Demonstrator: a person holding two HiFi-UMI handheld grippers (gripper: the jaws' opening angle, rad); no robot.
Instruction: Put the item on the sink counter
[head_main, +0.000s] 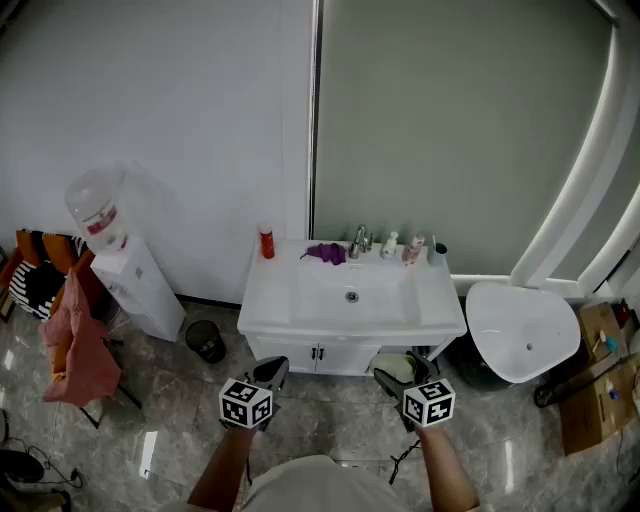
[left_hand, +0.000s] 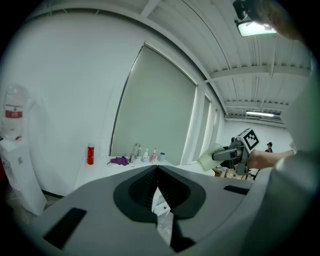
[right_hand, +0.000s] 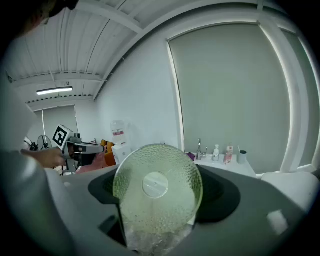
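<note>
Two claws (head_main: 272, 371) (head_main: 404, 378), one green item (head_main: 394, 365), one sink (head_main: 300, 302)

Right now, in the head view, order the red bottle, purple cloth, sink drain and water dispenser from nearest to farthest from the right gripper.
1. Sink drain, centre of the counter, closest to the right gripper.
2. Purple cloth, at the counter's back edge.
3. Red bottle, at its back left corner.
4. Water dispenser, far left, off the counter.

Left gripper (head_main: 272, 372): hovering at lower centre-left, jaws pressing together, gripping nothing.
Right gripper (head_main: 402, 370): hovering at lower centre-right, jaws clamping a pale green container (right_hand: 157, 192).
Left forearm (head_main: 225, 465), right forearm (head_main: 447, 470): reaching forward from the bottom edge.
</note>
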